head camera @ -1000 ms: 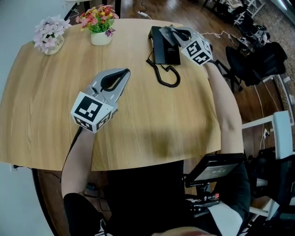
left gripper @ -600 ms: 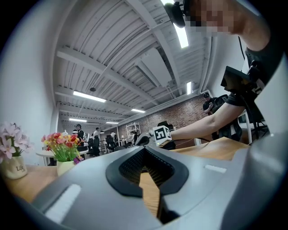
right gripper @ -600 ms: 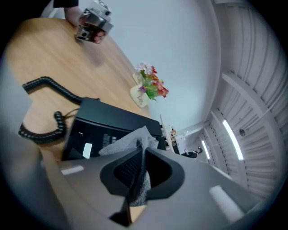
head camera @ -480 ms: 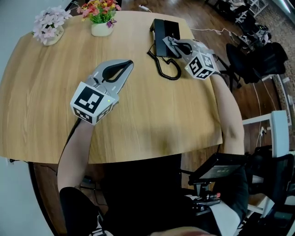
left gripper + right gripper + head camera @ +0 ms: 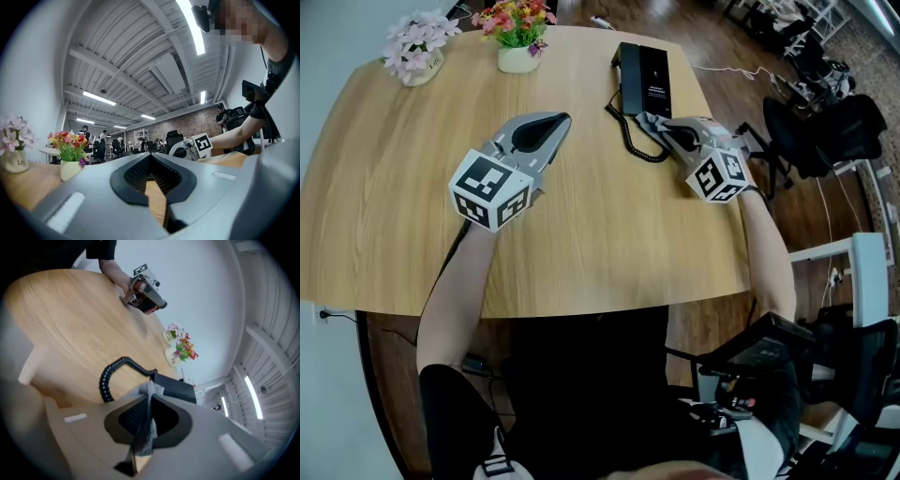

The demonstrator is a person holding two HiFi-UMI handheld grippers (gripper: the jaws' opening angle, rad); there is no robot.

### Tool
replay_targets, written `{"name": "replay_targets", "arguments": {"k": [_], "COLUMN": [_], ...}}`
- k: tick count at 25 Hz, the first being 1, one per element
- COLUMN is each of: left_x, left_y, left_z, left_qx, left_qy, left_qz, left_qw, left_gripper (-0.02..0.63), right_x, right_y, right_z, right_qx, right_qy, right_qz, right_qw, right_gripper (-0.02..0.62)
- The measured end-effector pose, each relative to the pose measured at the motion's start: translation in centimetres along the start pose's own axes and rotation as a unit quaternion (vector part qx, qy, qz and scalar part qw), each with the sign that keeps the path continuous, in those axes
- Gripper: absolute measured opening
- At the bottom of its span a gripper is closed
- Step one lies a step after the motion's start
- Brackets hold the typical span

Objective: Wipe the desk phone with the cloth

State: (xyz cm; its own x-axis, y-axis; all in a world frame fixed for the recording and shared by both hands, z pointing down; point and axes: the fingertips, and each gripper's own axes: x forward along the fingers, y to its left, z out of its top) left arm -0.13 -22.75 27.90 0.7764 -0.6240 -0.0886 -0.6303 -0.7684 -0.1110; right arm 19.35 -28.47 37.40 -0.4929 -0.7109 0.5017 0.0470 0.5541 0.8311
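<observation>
The right hand-held gripper (image 5: 649, 120), jaws pinched narrow on the grey cloth (image 5: 146, 425), hangs just beside the black desk phone (image 5: 645, 77) at the desk's (image 5: 609, 234) far edge, so the wiping likely next needs the cloth laid on the phone, while the left hand-held gripper (image 5: 555, 125) hovers closed and empty, well apart.

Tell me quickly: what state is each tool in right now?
Left tool: closed, nothing in it.
Right tool: closed on the cloth.
</observation>
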Motion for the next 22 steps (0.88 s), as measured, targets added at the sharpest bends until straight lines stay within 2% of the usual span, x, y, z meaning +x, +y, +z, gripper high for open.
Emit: {"name": "replay_targets", "arguments": {"k": [3,5,8,11,13,15,16,18,20,21,22], "left_x": [-0.2,-0.3,-0.6,-1.1,-1.5,-1.8,-2.0,-2.3,-2.6,-2.7,-2.9], "left_y": [0.6,0.8,1.1,1.6,2.1,2.7,2.9,3.3,3.6,3.7,3.8], "left_z": [0.0,0.1,0.9,1.8,2.2,2.3,2.4,2.7,3.1,3.2,3.4], "left_qx": [-0.012,-0.017,-0.021,-0.015,-0.015,-0.018,-0.02,-0.025,-0.026,-0.026,-0.027], "left_qy": [-0.003,-0.006,-0.02,-0.036,-0.043,-0.048,-0.05,-0.056,-0.063,-0.066,-0.068], "left_qz": [0.008,0.012,0.02,0.034,0.045,0.056,0.06,0.069,0.076,0.078,0.079], "left_qw": [0.9999,0.9998,0.9994,0.9986,0.9979,0.9972,0.9967,0.9957,0.9948,0.9944,0.9942], "left_gripper": [0.003,0.003,0.003,0.003,0.003,0.003,0.003,0.003,0.003,0.003,0.003], "right_x": [-0.7,-1.3,-1.6,0.2,2.6,5.5,7.0,9.4,11.0,11.5,12.0], "right_y": [-2.0,-3.7,-6.3,-8.1,-8.6,-8.0,-7.4,-6.0,-4.7,-4.1,-3.7], "right_z": [3.6,6.3,9.7,12.0,12.9,13.8,14.3,15.7,17.6,18.5,19.3], "right_qx": [0.049,0.106,0.2,0.277,0.332,0.394,0.428,0.494,0.539,0.548,0.544], "right_qy": [-0.061,-0.112,-0.174,-0.206,-0.207,-0.193,-0.187,-0.18,-0.182,-0.182,-0.177], "right_qz": [-0.02,-0.034,-0.043,-0.037,-0.027,0.002,0.023,0.073,0.122,0.139,0.147], "right_qw": [0.997,0.987,0.963,0.938,0.92,0.898,0.884,0.847,0.813,0.805,0.807], "right_gripper": [0.017,0.017,0.017,0.017,0.018,0.018,0.018,0.018,0.018,0.018,0.019]}}
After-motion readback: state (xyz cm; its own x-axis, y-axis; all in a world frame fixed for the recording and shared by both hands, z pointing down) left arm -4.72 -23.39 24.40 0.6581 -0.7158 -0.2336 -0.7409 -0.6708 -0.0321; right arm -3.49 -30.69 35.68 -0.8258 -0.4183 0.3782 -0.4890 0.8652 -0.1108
